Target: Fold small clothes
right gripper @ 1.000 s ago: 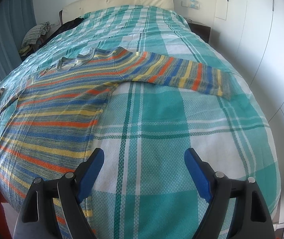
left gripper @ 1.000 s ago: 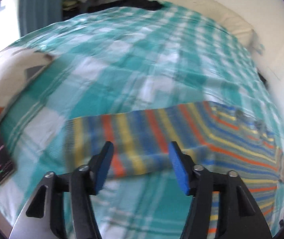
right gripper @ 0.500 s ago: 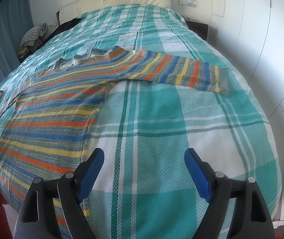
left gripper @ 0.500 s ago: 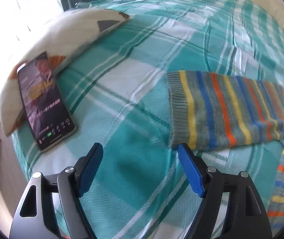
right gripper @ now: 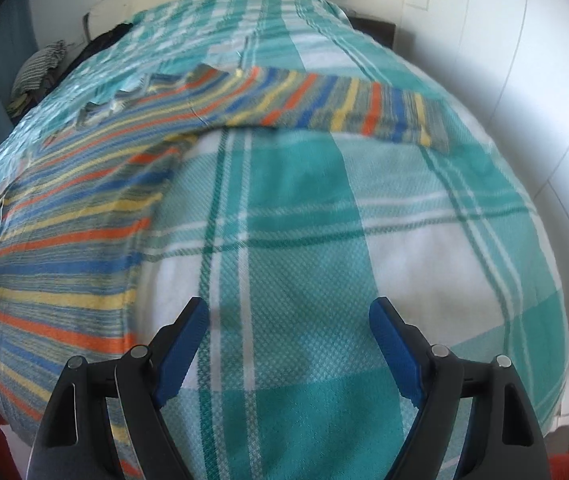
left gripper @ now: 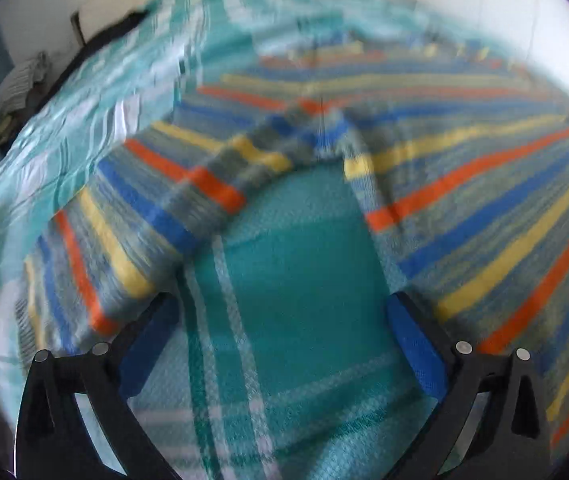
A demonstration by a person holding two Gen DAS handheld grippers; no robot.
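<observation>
the striped sweater [left gripper: 464, 184] lies flat on the bed [right gripper: 324, 240], its left sleeve [left gripper: 132, 216] just beyond the left tongs [left gripper: 284, 344], which have just been opening and hold nothing, nearer than the right tongs [right gripper: 288, 348], also apart and empty.

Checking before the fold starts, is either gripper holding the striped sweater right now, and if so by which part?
Nothing is held. The left gripper and right gripper both stand open over the checked bedspread, beside the striped sweater.
</observation>
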